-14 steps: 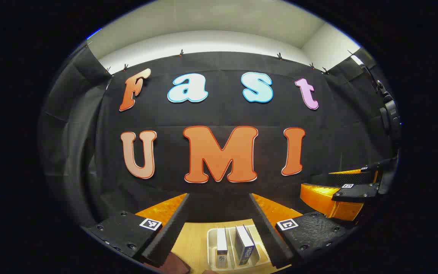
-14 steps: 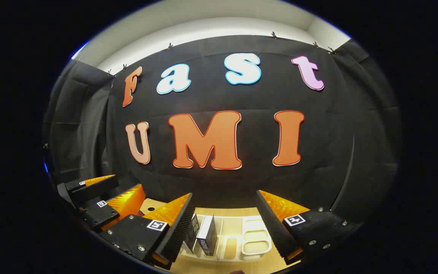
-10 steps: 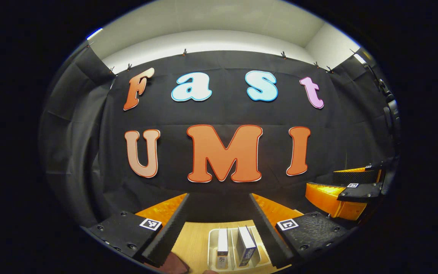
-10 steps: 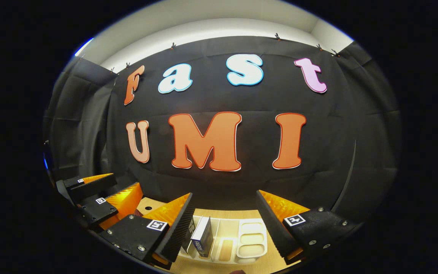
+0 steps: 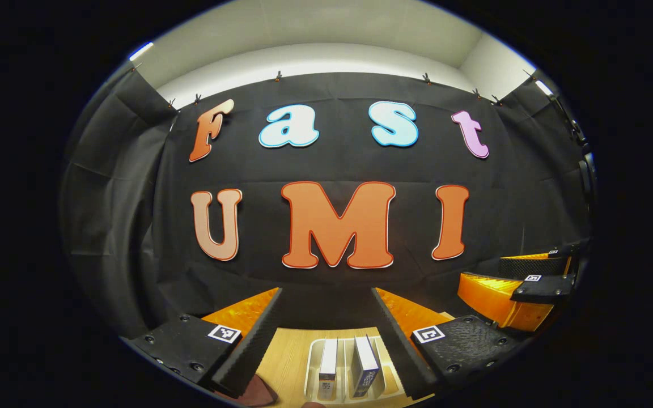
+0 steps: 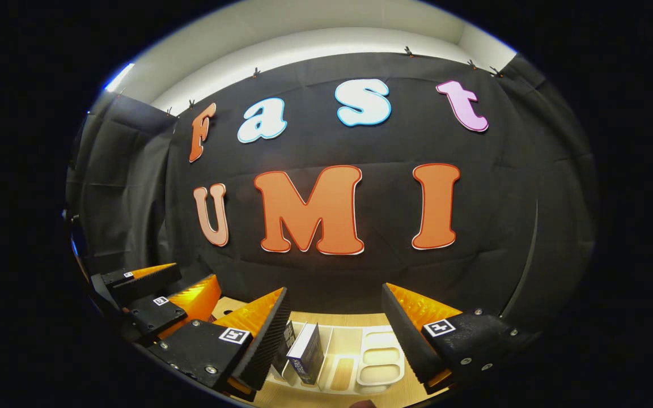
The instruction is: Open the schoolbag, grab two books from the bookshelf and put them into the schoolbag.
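Left gripper (image 5: 326,334): in the left gripper view its two fingers are standing wide apart and holding nothing, with the wooden table and the rack showing in the gap between them.
Right gripper (image 6: 335,331): in the right gripper view its fingers are likewise spread wide and gripping nothing; the left gripper view is showing it again at the right edge (image 5: 530,280), raised and well apart from the books.
Left gripper as seen from the right: it is appearing at the lower left of the right gripper view (image 6: 153,289), with its fingers parted.
Bookshelf (image 5: 312,368): a pale, slotted rack is sitting on the wooden table (image 5: 287,354), low in the left gripper view between that gripper's fingers; in the right gripper view (image 6: 380,357) it is lying between that gripper's fingers, its right-hand compartments showing bare.
White book (image 5: 327,367): it is standing upright in the rack, spine toward the camera, just beside the blue one.
Blue book (image 5: 365,367): it is standing in the next slot to the right, leaning slightly; in the right gripper view (image 6: 306,354) it is showing just beside that gripper's left finger, at the rack's left end.
Schoolbag: a dark reddish shape (image 5: 255,391) is peeking in at the bottom edge beside the left finger, too little to say what it is.
Backdrop: black cloth is hanging behind the table.
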### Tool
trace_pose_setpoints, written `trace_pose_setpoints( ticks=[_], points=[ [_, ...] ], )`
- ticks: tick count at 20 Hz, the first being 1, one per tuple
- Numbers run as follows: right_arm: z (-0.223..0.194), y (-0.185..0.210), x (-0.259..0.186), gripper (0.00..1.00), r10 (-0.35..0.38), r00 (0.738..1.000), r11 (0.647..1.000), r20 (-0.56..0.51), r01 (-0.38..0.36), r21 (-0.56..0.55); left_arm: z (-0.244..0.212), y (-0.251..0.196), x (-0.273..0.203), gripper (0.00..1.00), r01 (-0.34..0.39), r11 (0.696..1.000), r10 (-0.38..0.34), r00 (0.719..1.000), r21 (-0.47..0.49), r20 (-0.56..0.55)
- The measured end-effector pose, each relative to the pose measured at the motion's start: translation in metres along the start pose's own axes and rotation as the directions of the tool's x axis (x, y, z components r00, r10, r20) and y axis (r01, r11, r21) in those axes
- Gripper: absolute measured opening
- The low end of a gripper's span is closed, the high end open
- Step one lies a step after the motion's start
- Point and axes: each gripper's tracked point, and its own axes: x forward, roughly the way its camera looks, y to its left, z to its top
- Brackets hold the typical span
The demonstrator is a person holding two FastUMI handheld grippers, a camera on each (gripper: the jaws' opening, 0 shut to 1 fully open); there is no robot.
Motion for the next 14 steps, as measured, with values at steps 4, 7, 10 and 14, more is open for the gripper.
trace_pose_setpoints(
  ticks=[4, 7, 10, 14],
  points=[
    [-0.002, -0.001, 0.001, 0.95, -0.001, 1.0, 1.0, 0.005, 0.001, -0.008, -0.006, -0.001, 0.0, 0.94, 0.004, 1.0, -0.004, 1.0, 0.004, -0.005],
    [-0.006, -0.001, 0.004, 0.95, 0.003, 1.0, 1.0, 0.0, -0.003, -0.005, -0.006, 0.0, -0.001, 0.94, 0.008, 1.0, -0.008, 1.0, 0.001, 0.004],
    [-0.007, 0.0, 0.005, 0.95, 0.008, 1.0, 1.0, 0.0, -0.008, -0.007, -0.005, 0.01, -0.001, 0.94, -0.015, 1.0, 0.015, 1.0, 0.005, 0.006],
    [-0.003, 0.012, 0.005, 0.95, 0.021, 0.999, 1.0, 0.026, -0.021, -0.01, -0.001, 0.022, -0.004, 0.94, -0.034, 0.999, 0.034, 0.999, 0.012, 0.021]
  ],
)
